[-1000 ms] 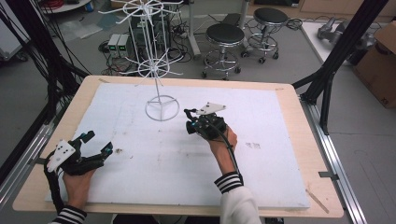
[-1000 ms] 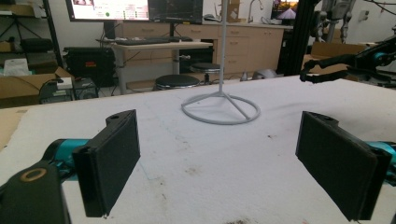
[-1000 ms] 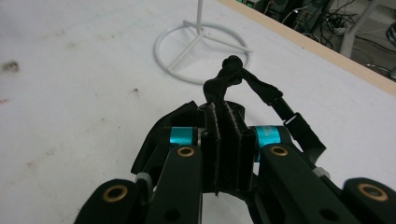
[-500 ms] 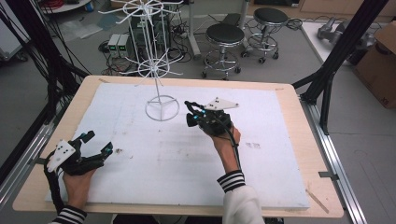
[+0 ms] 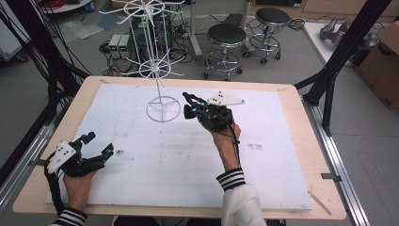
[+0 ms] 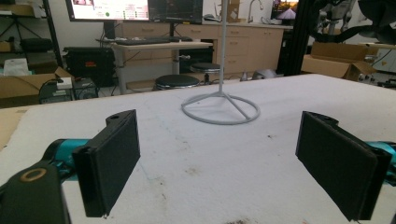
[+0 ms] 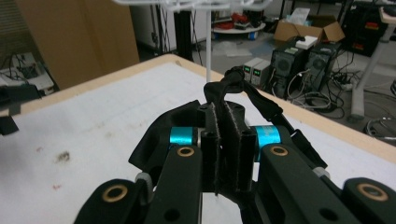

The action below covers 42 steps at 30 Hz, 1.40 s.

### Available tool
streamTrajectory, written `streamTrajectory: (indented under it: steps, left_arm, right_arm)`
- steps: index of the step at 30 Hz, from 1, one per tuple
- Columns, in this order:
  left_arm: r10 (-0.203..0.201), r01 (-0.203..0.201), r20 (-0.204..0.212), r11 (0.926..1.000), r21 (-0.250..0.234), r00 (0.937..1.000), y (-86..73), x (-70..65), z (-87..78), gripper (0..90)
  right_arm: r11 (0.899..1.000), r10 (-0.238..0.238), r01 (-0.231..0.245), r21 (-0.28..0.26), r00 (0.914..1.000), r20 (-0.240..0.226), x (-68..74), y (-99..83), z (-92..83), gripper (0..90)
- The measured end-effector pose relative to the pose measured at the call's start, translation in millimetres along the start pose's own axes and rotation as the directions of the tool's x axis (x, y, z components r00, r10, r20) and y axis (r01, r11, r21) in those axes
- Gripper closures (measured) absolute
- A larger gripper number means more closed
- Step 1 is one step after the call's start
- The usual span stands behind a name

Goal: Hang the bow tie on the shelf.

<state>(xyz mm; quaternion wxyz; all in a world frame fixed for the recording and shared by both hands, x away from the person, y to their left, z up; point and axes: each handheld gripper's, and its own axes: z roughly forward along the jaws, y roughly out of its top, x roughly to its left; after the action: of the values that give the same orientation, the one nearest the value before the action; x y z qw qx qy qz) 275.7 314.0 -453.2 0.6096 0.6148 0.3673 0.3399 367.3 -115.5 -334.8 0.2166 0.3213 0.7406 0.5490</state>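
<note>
A white wire display rack (image 5: 159, 52) stands on a ring base (image 5: 163, 109) at the table's far middle; the base (image 6: 220, 109) lies ahead of my left gripper, and its pole (image 7: 208, 46) rises beyond my right gripper. My right gripper (image 5: 188, 104) is held just right of that base, jaws pointing left at it. It is shut on a black fabric piece (image 7: 243, 91), whose strap loops out past the fingertips (image 7: 226, 116). My left gripper (image 5: 99, 143) rests near the front left of the table, open with nothing between its pads (image 6: 219, 158).
A white foam sheet (image 5: 282, 141) covers most of the wooden table (image 5: 301, 99). Black frame posts (image 5: 339, 61) stand at both sides. Stools (image 5: 227, 35), computer boxes and cables are on the floor beyond the far edge.
My right gripper has moved slightly away from the person, toward the rack's base, still shut on the black fabric. The left gripper has stayed in place.
</note>
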Motion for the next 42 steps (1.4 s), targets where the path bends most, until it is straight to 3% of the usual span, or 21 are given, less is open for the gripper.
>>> streamTrajectory:
  steps: [19, 29, 42]
  left_arm:
    - [-0.001, 0.001, -0.001, 1.0000, 0.001, 1.0000, 0.1, 0.3, 0.0, 13.9]
    - [-0.004, 0.004, 0.000, 1.0000, 0.001, 1.0000, 0.1, 0.4, -0.1, 13.9]
    - [-0.005, 0.005, 0.000, 1.0000, -0.001, 1.0000, 0.0, 0.7, 0.0, 13.9]
  right_arm:
    - [0.994, -0.040, 0.038, -0.104, 0.9989, -0.024, 18.1, 38.3, 6.7, 84.8]
    - [0.990, -0.064, 0.061, -0.124, 0.9976, -0.025, 28.8, 55.7, 14.1, 84.8]
    - [0.985, -0.114, 0.110, -0.130, 0.9932, -0.024, 43.6, 63.3, 24.5, 84.8]
